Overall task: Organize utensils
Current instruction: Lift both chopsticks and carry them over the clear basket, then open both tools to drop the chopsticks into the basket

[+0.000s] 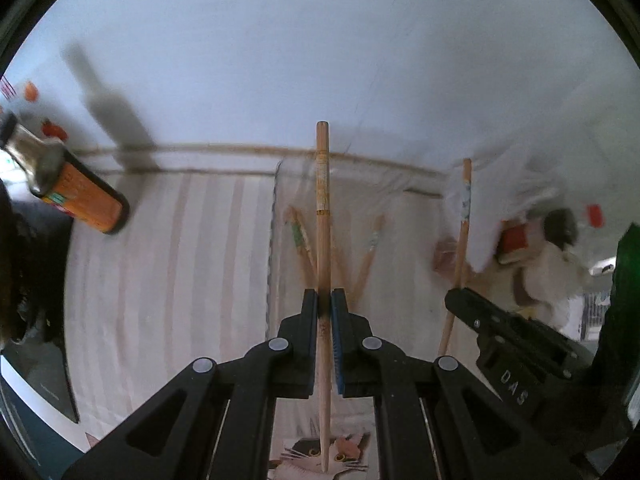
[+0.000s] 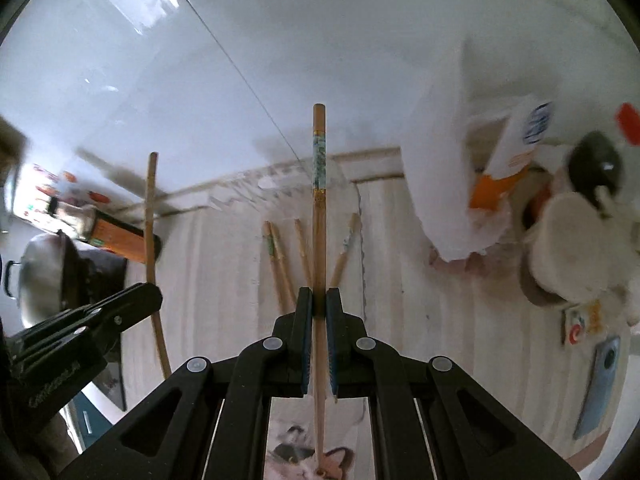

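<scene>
Left wrist view: the left gripper (image 1: 324,306) is clamped tight on a chopstick (image 1: 322,184) running straight up the middle of the frame, with more loose chopsticks (image 1: 306,244) lying on the striped mat (image 1: 172,248) just behind it and a sauce bottle (image 1: 80,192) at the left edge. Right wrist view: the right gripper (image 2: 319,304) is pinched shut on its own blue-banded chopstick (image 2: 319,184), dead centre too. Looks like the carry step, so next they probably need lining up as a pair and setting down somewhere tidy.
</scene>
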